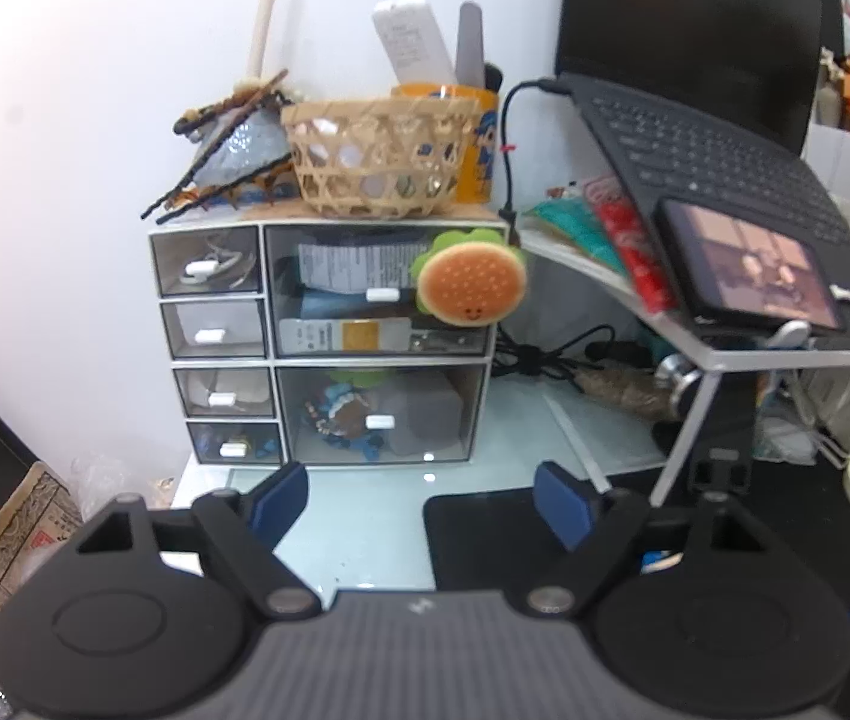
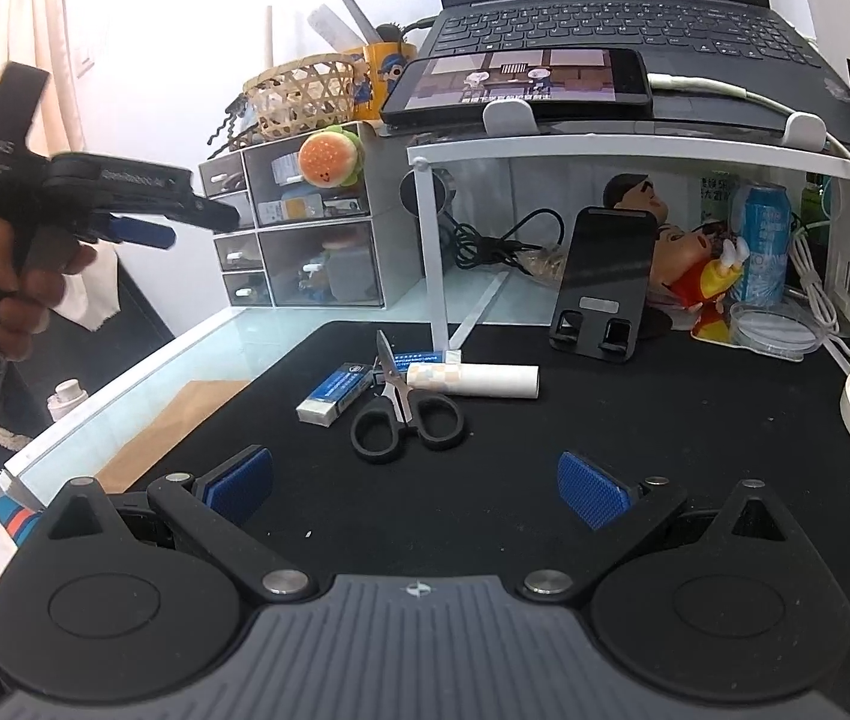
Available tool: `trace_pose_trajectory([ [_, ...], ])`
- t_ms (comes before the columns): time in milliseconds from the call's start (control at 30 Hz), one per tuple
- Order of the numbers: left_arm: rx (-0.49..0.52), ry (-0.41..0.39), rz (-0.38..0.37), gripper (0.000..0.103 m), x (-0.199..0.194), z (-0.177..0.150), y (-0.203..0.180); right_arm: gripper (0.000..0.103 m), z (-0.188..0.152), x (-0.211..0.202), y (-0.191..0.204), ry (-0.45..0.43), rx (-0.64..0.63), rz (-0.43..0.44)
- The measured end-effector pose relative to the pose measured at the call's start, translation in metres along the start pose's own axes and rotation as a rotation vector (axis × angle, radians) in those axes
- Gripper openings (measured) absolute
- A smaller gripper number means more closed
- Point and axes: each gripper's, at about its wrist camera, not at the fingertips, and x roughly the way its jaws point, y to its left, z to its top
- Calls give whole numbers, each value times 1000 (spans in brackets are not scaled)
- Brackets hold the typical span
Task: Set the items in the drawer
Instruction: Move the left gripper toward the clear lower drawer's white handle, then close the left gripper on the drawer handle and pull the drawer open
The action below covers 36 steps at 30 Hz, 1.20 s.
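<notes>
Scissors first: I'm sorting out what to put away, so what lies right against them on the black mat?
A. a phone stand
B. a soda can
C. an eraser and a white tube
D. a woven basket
C: the scissors lie with their blades between the eraser and the white tube.

Both wrist views face the drawer unit (image 1: 329, 342) (image 2: 299, 228), left nearer

Black scissors (image 2: 407, 420), blue-white eraser (image 2: 335, 391) (blue-lettered), orange burger plush (image 1: 471, 283).
</notes>
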Motion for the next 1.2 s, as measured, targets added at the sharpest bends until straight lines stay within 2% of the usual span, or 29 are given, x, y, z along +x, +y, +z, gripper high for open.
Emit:
trace_pose_trajectory([
  [67, -5, 8, -9, 82, 9, 2, 1, 103, -1, 1, 0, 1, 0, -3],
  [200, -15, 23, -23, 71, 27, 6, 4, 103, -2, 5, 0, 10, -1, -4],
  [500, 5, 47, 5, 66, 51, 18, 9, 103, -4, 15, -1, 29, -3, -1],
  [600, -10, 62, 7, 54, 61, 23, 14, 103, -4, 18, -2, 32, -4, -2],
  [867, -38, 100, 33, 38, 93, 36, 25, 103, -5, 26, -4, 40, -6, -3],
  [1200, -8, 147, 77, 30, 124, 32, 21, 103, -4, 31, -4, 43, -7, 6],
])
